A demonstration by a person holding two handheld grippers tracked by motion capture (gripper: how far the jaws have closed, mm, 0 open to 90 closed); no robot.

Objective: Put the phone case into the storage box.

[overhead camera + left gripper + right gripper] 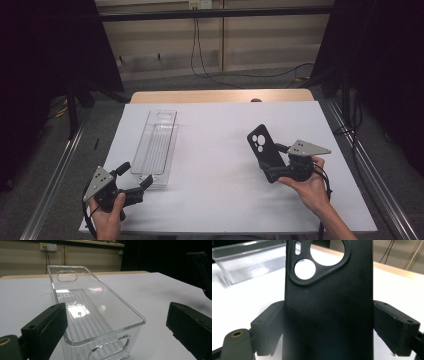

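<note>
A white tabletop (220, 150) carried a clear plastic bin (157, 145) on its left half. My left tool (134, 181) sat at the bin's near end, jaws wide open and empty. Well right of the bin, my right tool (272, 167) gripped a black phone case (264, 145) by its sides.

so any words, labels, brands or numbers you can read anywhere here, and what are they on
None can be read.
black phone case: no brand or lettering, only camera cut-outs.
clear plastic bin: no label or print.
grey plate on the right gripper: bare, only holes.
wall socket: a small yellowish mark on it, too small and blurred to read.
</note>
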